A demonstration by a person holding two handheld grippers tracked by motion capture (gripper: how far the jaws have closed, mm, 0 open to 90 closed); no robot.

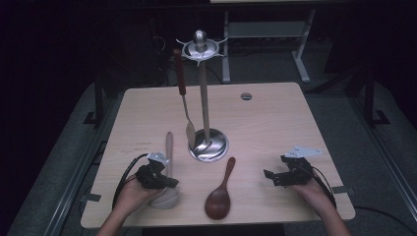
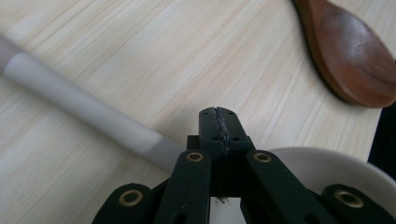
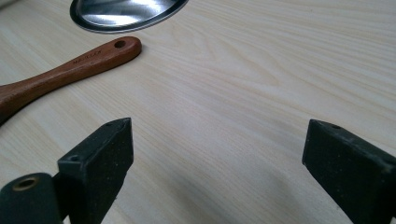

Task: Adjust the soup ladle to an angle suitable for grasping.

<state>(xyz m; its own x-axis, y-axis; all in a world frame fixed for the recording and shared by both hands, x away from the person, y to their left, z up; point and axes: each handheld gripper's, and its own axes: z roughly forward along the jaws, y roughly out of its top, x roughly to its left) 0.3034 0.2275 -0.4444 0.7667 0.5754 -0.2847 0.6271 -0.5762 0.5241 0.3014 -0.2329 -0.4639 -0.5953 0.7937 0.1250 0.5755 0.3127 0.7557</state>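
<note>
**Kid:** Two spoons lie on the table [image 1: 275, 113]. Which one are we working on?

**Helper:** The pale ladle [image 1: 167, 177]. The left tongs [image 1: 164, 181] are right over it. Its bowl sits just under them and its long handle runs away in front of them.

**Kid:** Are the left tongs holding it?

**Helper:** No. In the left gripper view the left tongs [image 2: 219, 122] are pressed tight together with nothing in between. The ladle [image 2: 88, 109] lies on the wood below.

**Kid:** And the right tongs [image 1: 269, 175]?

**Helper:** In the right gripper view the right tongs [image 3: 217, 154] are spread wide over bare wood. The brown spoon [image 3: 60, 74] lies off to their left.

**Kid:** So what should the left hand do?

**Helper:** I think the ladle has to hang on the metal stand [image 1: 205, 105], beyond both tongs, next to the spatula [image 1: 183, 96]. First open the left tongs wide. Then come down over the thin handle, not the round bowl, and squeeze it firmly in the middle of the pads so it cannot slip or spin.

**Kid:** Anything to watch?

**Helper:** Lift slowly. The bowl end is probably heavier and may tip down.
</note>
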